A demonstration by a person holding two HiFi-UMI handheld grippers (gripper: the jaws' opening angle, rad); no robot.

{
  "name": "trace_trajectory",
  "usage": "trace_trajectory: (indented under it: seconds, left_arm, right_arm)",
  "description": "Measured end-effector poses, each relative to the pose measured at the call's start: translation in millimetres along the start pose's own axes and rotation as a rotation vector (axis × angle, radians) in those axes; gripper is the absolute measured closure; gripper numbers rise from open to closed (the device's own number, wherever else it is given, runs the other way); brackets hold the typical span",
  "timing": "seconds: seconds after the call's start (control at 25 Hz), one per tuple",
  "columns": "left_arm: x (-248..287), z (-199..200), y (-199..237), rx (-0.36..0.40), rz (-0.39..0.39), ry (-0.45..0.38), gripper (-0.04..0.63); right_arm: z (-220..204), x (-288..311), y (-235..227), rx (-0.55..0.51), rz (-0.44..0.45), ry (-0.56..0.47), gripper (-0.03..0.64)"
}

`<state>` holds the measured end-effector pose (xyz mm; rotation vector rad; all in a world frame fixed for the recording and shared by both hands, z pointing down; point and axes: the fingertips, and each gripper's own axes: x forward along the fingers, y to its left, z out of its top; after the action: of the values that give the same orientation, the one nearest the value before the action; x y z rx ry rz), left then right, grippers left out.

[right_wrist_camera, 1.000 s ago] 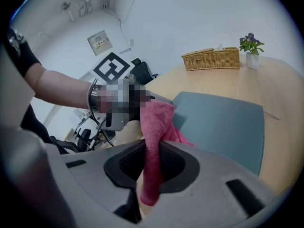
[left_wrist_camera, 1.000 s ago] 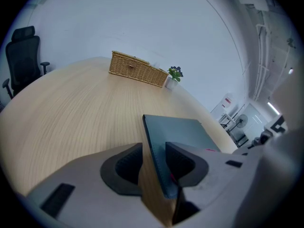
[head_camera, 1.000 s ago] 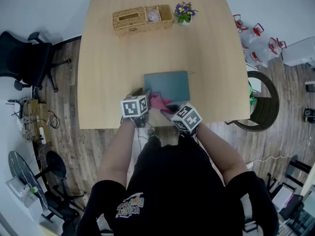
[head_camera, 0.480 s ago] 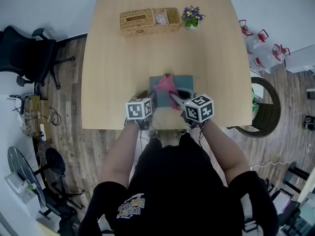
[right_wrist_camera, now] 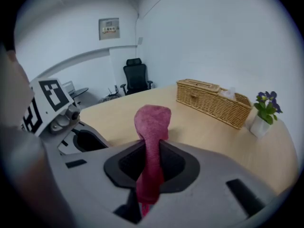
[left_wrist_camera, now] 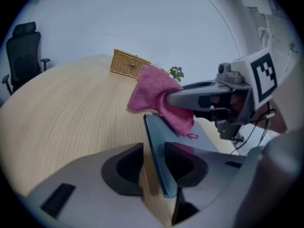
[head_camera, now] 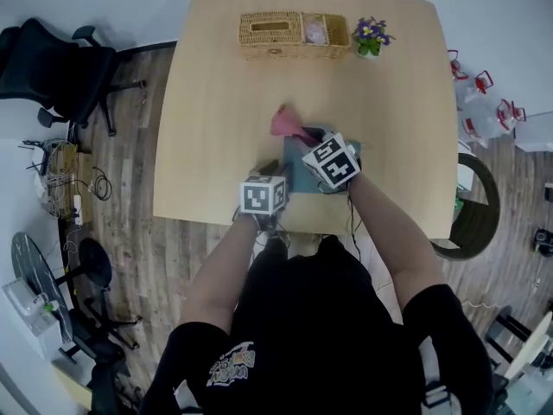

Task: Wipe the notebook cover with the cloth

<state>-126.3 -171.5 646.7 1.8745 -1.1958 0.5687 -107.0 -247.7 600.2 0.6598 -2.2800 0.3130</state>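
In the head view most of the flat grey-blue notebook point(head_camera: 296, 169) is hidden under the two marker cubes, with only a strip of cover showing between them, and the person's torso cuts off the near edge of the pale wooden table point(head_camera: 216, 102). At the table's far side stand a long woven wicker basket point(head_camera: 294, 33) and, just beside it, a small pot of purple flowers point(head_camera: 371, 35). Around the table are a wood-plank floor point(head_camera: 130, 180), a black office chair point(head_camera: 52, 59) and white walls. The left gripper point(left_wrist_camera: 154, 167) has its jaws pressed on the notebook's near edge point(left_wrist_camera: 159, 151), which runs up between them. The right gripper point(right_wrist_camera: 151, 163) pinches the crumpled pink terry cloth point(right_wrist_camera: 152, 127), which pokes out past its jaw tips. It reaches across the cover from the right, so the cloth point(left_wrist_camera: 154, 96) hangs over the notebook's far corner, partly above bare table
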Motion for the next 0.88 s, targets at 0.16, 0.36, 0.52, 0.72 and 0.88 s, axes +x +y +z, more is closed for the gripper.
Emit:
trace_trajectory:
  seconds: [0.16, 0.36, 0.52, 0.72, 0.88]
  left_arm:
    - [0, 1, 2, -0.008, -0.009, 0.002, 0.465]
    - [-2, 0, 5, -0.012, -0.010, 0.004, 0.466]
    - [-3, -1, 6, -0.012, -0.010, 0.004, 0.468]
    - [-2, 0, 6, -0.014, -0.011, 0.003, 0.468]
    - [-1, -1, 6, -0.014, -0.010, 0.003, 0.468]
  right_arm:
    - [-2, 29, 17, -0.090, 0.079, 0.067, 0.546]
    - [-17, 39, 30, -0.096, 0.160, 0.124, 0.546]
    - [-20, 33, 32, -0.002, 0.180, 0.106, 0.548]
    - [-30, 24, 38, 0.029, 0.180, 0.099, 0.548]
    - [-42, 15, 47, 0.061, 0.184, 0.099, 0.548]
